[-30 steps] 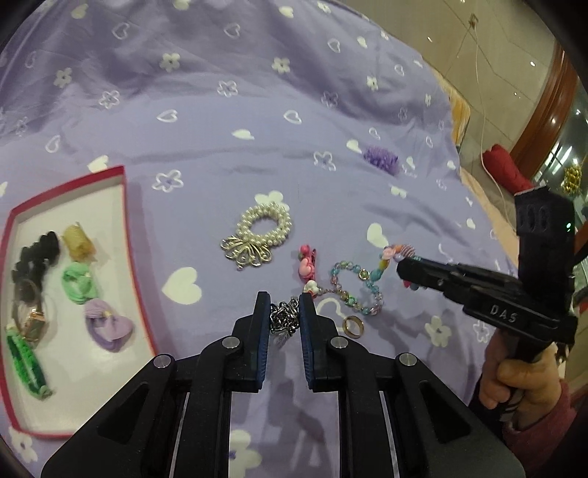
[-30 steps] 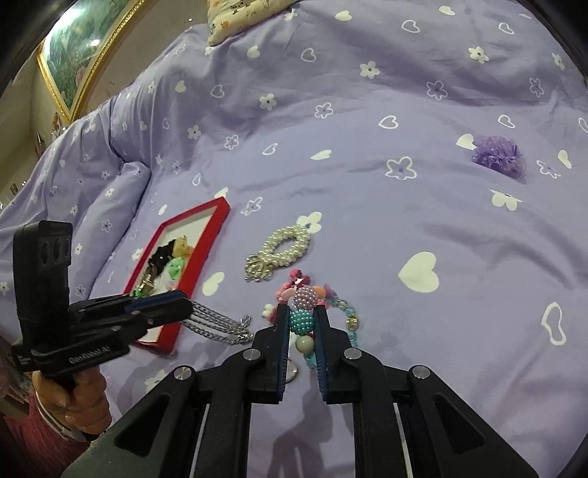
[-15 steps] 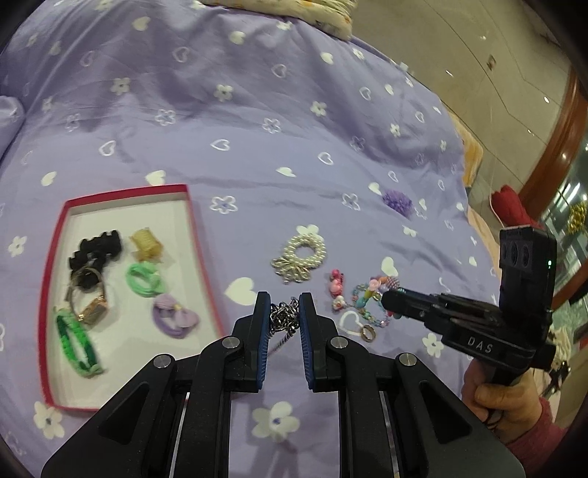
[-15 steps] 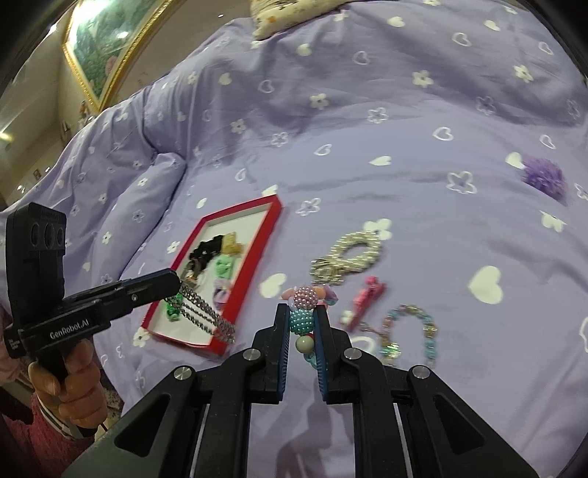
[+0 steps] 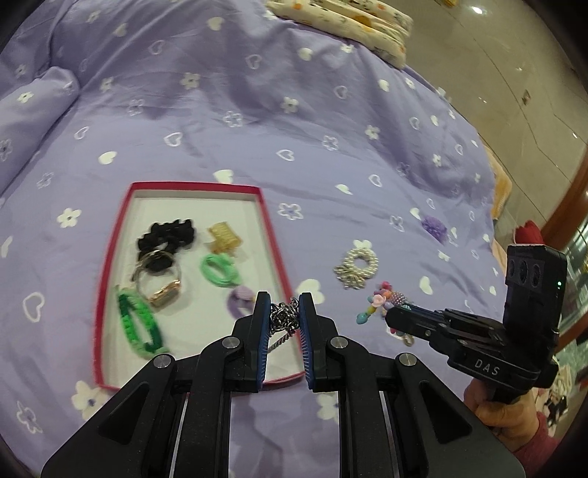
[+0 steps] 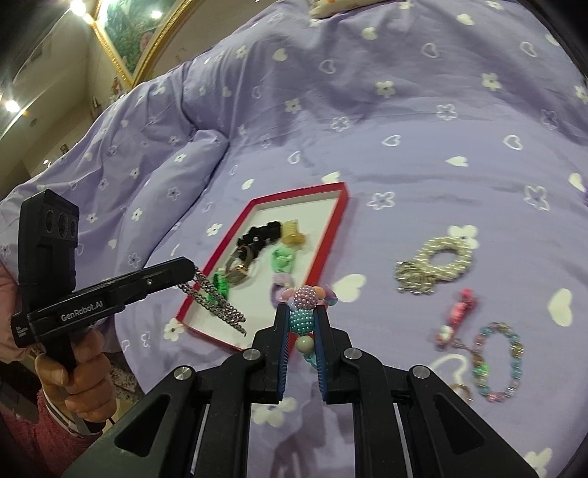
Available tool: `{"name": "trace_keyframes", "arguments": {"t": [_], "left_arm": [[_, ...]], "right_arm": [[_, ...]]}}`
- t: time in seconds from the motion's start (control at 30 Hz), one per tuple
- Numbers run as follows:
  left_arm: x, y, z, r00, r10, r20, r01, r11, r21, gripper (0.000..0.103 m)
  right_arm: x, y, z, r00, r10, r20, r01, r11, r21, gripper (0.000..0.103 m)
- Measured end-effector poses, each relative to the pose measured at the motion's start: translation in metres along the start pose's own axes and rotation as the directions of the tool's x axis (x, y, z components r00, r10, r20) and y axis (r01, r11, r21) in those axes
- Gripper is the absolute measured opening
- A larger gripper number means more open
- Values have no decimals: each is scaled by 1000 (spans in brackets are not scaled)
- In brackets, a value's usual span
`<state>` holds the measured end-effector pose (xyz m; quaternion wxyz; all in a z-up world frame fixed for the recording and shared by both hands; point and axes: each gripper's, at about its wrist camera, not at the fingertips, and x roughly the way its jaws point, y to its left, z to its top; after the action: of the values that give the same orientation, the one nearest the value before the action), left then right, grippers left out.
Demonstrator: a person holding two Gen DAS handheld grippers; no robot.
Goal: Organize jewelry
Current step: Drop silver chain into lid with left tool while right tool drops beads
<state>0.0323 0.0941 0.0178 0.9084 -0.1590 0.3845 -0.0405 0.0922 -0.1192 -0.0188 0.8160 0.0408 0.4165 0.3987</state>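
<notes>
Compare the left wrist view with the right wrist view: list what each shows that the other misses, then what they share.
Only the left wrist view shows the purple flower clip on the bedspread, a patterned pillow and the tiled floor.

Only the right wrist view shows the gold-framed painting, the ceiling lights, and the whole bead bracelet beside a pink charm.

Both show the red tray, the pearl bracelet, the left gripper shut on a silver chain, and the right gripper shut on a beaded strand.
</notes>
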Motion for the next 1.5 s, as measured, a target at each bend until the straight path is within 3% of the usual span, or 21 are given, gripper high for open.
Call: {"name": "trace_keyframes", "arguments": {"t": [0.5,1.2,1.5], "left_arm": [[9,43,-6,997,75,-23,-76,995,-70,14],[55,100,-42,975,155,-159,-180,971,-156,14],[58,104,-44,972,163,-169,-190,969,-157,14]], "right_arm": [[67,42,4,992,76,-102,-81,995,-49,12],[135,41,-6,963,42,-268,-57,997,-51,12],[141,45,-5,959,13,-283,-38,996,-84,13]]}}
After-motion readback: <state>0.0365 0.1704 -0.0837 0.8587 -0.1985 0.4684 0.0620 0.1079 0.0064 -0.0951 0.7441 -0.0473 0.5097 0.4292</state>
